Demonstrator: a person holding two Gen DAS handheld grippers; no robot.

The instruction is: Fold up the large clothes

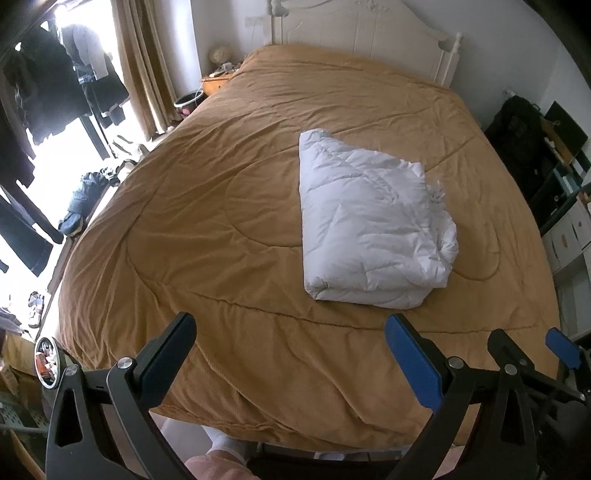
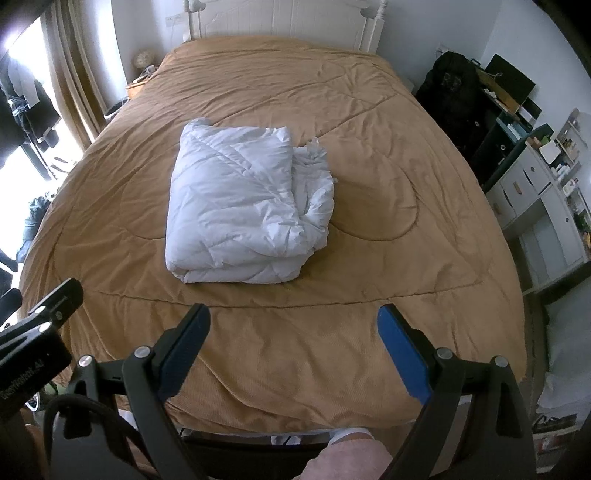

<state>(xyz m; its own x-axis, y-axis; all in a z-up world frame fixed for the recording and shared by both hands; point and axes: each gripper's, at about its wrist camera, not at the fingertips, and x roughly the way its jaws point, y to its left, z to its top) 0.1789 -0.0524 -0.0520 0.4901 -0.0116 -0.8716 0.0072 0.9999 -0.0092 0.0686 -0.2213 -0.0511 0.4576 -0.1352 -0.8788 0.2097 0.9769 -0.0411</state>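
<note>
Padding and bulk explained how the white quilted garment (image 2: 243, 206) lay: folded into a thick block near the middle of the bed, it sat a little right of centre in the left wrist view and a little left of centre in the right wrist view. Its near and left edges looked clean and squared, I judged because the folds had been stacked there. The right edge bunched loose, with a crumpled flap (image 2: 314, 151) sticking out toward the far right corner of the block. I reckoned the folding was close to done, save for that ragged side.

I held both tongs back at the near edge of the bed, well apart from the garment. My left tongs (image 1: 291, 343) stood spread wide with nothing between the blue pads, and my right tongs (image 2: 291, 332) likewise gaped and carried nothing. From there I could take in the whole bundle.

Under the garment the tan quilt (image 2: 388, 295) covered the bed (image 2: 280, 18) to its white headboard. As for containers, a dark bin (image 1: 188, 101) stood on the floor far left; I could not tell what was in it. White cabinets (image 2: 535, 206) lined the right wall, their shelves holding small items too small to name.
</note>
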